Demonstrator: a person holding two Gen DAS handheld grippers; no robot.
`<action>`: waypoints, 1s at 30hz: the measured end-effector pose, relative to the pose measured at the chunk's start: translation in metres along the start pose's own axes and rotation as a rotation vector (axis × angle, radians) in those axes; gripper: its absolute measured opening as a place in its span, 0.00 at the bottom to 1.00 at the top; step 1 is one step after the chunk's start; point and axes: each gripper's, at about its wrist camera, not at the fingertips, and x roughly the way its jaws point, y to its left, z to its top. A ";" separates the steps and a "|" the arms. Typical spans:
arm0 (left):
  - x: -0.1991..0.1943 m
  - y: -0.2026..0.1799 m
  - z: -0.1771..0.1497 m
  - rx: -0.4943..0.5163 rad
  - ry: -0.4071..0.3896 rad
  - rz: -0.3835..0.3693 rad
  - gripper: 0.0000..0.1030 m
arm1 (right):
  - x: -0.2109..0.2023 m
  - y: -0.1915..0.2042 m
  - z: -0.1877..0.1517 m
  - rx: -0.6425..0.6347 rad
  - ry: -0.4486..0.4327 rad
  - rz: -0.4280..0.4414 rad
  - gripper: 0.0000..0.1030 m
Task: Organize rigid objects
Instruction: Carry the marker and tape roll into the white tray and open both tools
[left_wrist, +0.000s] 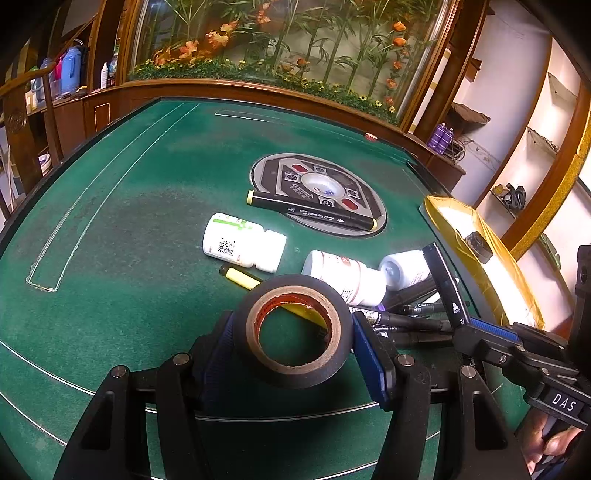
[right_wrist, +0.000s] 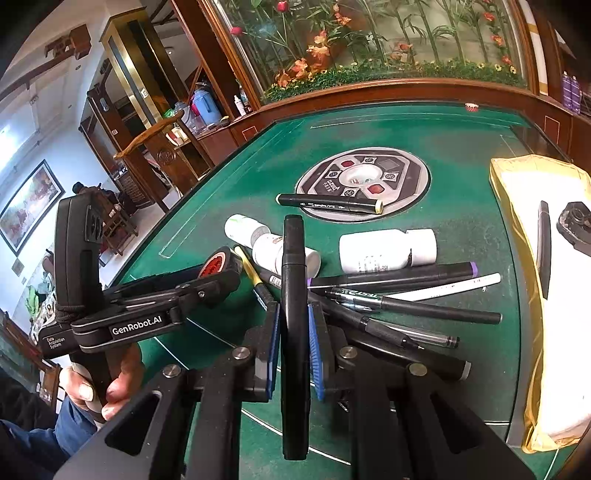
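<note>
Holding a roll of black tape (left_wrist: 293, 332) between its blue pads (left_wrist: 371, 356), the left gripper (left_wrist: 291, 345) hangs over the green table (left_wrist: 110, 221). The roll stands nearly on edge with its cardboard core facing the camera, and both pads press its outer sides, so the fingers stand fairly wide around it. The right gripper (right_wrist: 293, 343) has its fingers drawn narrow on a black marker (right_wrist: 294, 332), which runs upright between the pads and sticks out past them at both ends.

Taking the round control panel (left_wrist: 317, 192) at the table's middle as the landmark: another black marker with pale yellow ends (left_wrist: 312, 210) lies across the panel's near edge. Just nearer than that lies a white pill bottle with a green label (left_wrist: 242, 242), on its side. Two more white bottles (left_wrist: 345, 275) lie nearer still and to the right of the panel. A yellow pen (left_wrist: 240, 277) lies partly behind the tape roll. A loose heap of black pens and markers (right_wrist: 406, 306) lies nearer the camera than the panel, with one white pen (right_wrist: 454, 286) among them. Right of the panel, at the table's edge, sits a yellow-lined box (right_wrist: 517, 206) holding a dark pen and a small dark lump that is too unclear to name. A person's hand (right_wrist: 107, 387) grips the left gripper's handle.
</note>
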 end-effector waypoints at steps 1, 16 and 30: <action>0.000 0.000 0.000 -0.001 -0.001 0.000 0.64 | 0.000 0.000 0.000 0.002 -0.001 0.000 0.14; -0.008 -0.003 -0.001 -0.011 -0.026 0.032 0.64 | -0.010 -0.002 -0.002 0.021 -0.010 0.021 0.14; -0.016 -0.047 0.004 0.055 -0.014 -0.007 0.64 | -0.031 -0.020 -0.005 0.066 -0.057 0.019 0.14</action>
